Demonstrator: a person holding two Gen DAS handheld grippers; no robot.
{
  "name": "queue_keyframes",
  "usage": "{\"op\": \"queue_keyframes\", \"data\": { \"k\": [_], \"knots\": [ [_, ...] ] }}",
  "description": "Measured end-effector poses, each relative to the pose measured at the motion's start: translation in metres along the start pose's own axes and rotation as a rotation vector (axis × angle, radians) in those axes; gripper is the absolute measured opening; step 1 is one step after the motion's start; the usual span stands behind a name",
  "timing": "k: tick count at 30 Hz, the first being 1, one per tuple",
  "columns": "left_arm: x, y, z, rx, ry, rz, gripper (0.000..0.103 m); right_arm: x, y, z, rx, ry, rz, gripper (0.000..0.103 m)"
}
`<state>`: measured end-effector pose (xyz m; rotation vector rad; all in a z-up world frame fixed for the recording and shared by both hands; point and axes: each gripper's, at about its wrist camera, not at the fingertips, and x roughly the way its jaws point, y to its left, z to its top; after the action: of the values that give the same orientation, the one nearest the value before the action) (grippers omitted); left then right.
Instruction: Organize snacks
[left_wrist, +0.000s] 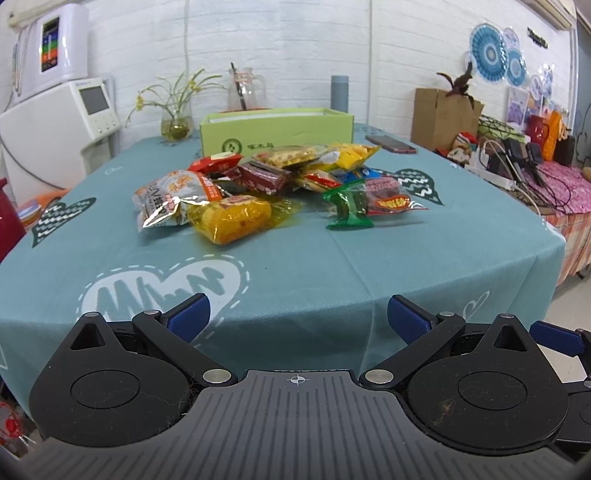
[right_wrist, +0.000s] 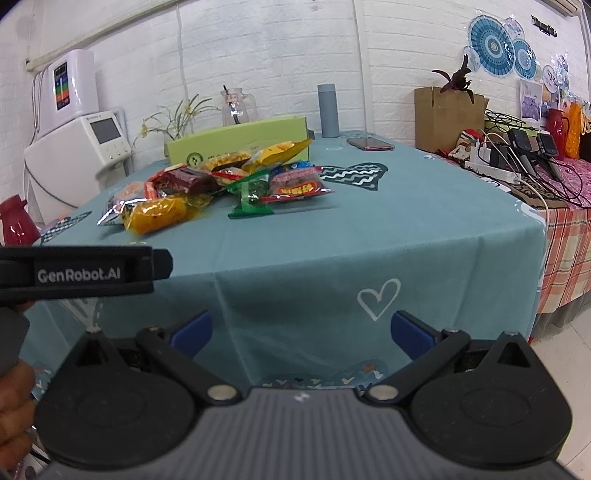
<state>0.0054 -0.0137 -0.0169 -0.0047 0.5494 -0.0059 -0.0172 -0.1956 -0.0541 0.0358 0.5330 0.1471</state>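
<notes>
A pile of wrapped snacks (left_wrist: 266, 181) lies mid-table on the teal cloth (left_wrist: 332, 266), in front of an open light-green box (left_wrist: 275, 133). Nearest me are a yellow packet (left_wrist: 231, 218), a silver-orange bag (left_wrist: 173, 199) and a green packet (left_wrist: 349, 205). My left gripper (left_wrist: 298, 319) stands open and empty at the table's near edge, well short of the pile. The right wrist view shows the same pile (right_wrist: 221, 184) and box (right_wrist: 240, 142) from the right. My right gripper (right_wrist: 301, 332) is open and empty, off the table's front corner. The left gripper's body (right_wrist: 85, 271) crosses that view's left side.
A phone (left_wrist: 391, 144), a grey bottle (left_wrist: 340, 92), a glass jug (left_wrist: 243, 88) and a plant vase (left_wrist: 177, 125) stand at the back of the table. White appliances (left_wrist: 55, 122) are at left. A cluttered side table with chargers and cables (left_wrist: 517, 162) stands at right.
</notes>
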Motion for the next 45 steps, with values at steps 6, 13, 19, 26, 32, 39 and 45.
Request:
{"op": "queue_keyframes", "data": {
  "k": [6,13,19,26,32,39,45],
  "knots": [
    [0.001,0.000,0.000,0.000,0.002,0.004,0.092,0.000,0.002,0.000,-0.010,0.003,0.000,0.102],
    [0.006,0.000,0.000,0.009,0.011,0.005,0.092,0.002,0.001,0.000,-0.009,0.006,-0.003,0.102],
    [0.034,0.014,0.010,-0.029,0.048,0.012,0.092,0.001,-0.005,0.007,-0.019,-0.047,-0.011,0.103],
    [0.061,0.050,0.014,-0.121,0.107,0.024,0.089,0.061,0.001,0.052,-0.124,-0.071,-0.046,0.103],
    [0.068,0.067,0.022,-0.148,0.129,0.044,0.089,0.120,0.011,0.072,-0.190,0.026,-0.007,0.102],
    [0.080,0.078,0.037,-0.161,0.175,-0.020,0.089,0.125,-0.004,0.066,-0.167,-0.037,0.087,0.102],
    [0.088,0.095,0.064,-0.197,0.191,-0.105,0.086,0.117,-0.005,0.093,-0.198,0.041,0.220,0.103]
  ]
}}
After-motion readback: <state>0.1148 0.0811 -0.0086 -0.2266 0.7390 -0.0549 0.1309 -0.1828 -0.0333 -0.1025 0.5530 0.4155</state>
